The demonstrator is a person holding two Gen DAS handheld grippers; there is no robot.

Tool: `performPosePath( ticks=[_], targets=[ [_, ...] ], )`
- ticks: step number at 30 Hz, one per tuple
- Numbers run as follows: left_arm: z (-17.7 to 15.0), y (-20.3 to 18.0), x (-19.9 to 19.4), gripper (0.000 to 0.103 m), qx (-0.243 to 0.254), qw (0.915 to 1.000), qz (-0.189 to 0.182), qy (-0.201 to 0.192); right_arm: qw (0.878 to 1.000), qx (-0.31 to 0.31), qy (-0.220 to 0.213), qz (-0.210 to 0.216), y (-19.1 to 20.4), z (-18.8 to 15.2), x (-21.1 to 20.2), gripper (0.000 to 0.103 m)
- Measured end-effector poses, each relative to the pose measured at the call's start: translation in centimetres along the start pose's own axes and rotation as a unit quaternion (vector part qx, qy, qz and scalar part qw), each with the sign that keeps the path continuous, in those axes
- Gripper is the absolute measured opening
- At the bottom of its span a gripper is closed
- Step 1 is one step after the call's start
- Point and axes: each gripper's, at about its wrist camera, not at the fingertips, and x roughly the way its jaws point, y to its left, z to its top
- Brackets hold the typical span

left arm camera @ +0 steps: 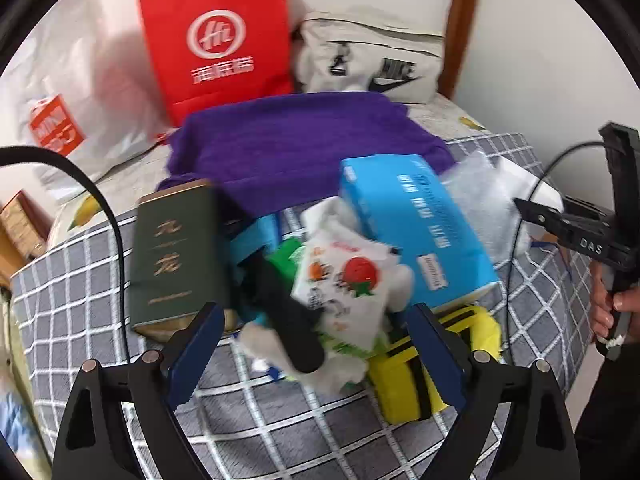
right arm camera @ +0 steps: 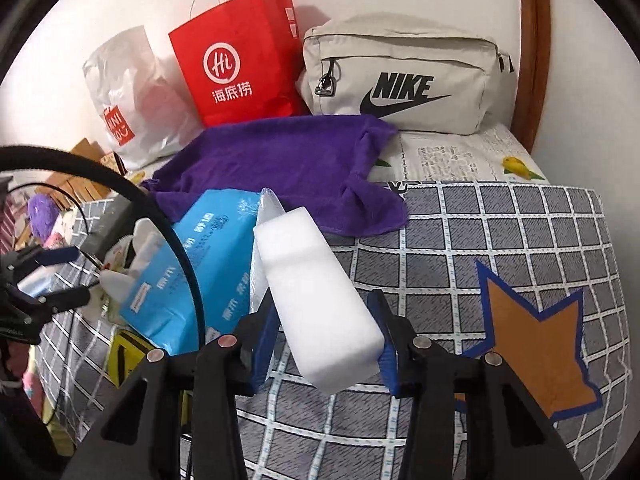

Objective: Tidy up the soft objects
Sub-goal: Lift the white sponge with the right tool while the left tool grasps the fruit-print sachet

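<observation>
Bedroom: checked bedspread [right arm camera: 500, 220], wooden headboard [right arm camera: 532, 52]

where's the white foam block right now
In the right wrist view, the white foam block sits clamped in the right tool, right of the blue tissue pack.

We found the white foam block [right arm camera: 320, 292] clamped between the fingers of the right gripper [right arm camera: 326, 344], tilted, its far end rising away from the jaws. The purple towel [right arm camera: 288, 168] lay spread flat well beyond that gripper, one corner bunched. The blue tissue pack [right arm camera: 192, 276] rested just left of the block, leaning on a pile. Ahead of the spread fingers of the left gripper [left arm camera: 316, 348] lay the strawberry-print packet [left arm camera: 344, 280], with a grey-and-black plush item [left arm camera: 288, 328] touching it on the near side.
</observation>
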Motion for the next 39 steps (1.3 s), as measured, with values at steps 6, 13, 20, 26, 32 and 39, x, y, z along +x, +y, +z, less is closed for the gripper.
performPosePath(
  ticks=[6, 13, 20, 26, 32, 39],
  targets=[
    [0.5, -1.5, 1.2, 0.084, 0.03, 0.9994, -0.018, 0.006, 1.0, 0.004, -0.013, -0.012, -0.4, -0.1, -1.4, 0.044],
    [0.6, -1.5, 3.0, 0.055, 0.05, 0.9983, 0.008, 0.028, 0.999, 0.032, -0.016, -0.028, -2.0, -0.8, -2.7, 0.044],
    [0.9, -0.8, 2.2, 0.045, 0.042, 0.9987, -0.017, 0.021, 0.999, 0.026, -0.012, -0.023, -1.5, -1.0, -2.5, 0.044],
    [1.5, 0.2, 0.8, 0.04, 0.034, 0.9992, -0.02, 0.007, 1.0, 0.022, -0.005, -0.016, -1.1, -1.1, -2.0, 0.044],
    [2.2, 0.9, 2.0, 0.019, 0.024, 0.9993, -0.025, 0.014, 1.0, 0.02, 0.004, -0.01, -0.7, -1.1, -1.4, 0.044],
    [2.3, 1.2, 3.4, 0.009, 0.008, 0.9996, -0.022, 0.016, 1.0, 0.021, 0.011, -0.011, -0.7, -1.2, -1.0, 0.045]
  ],
)
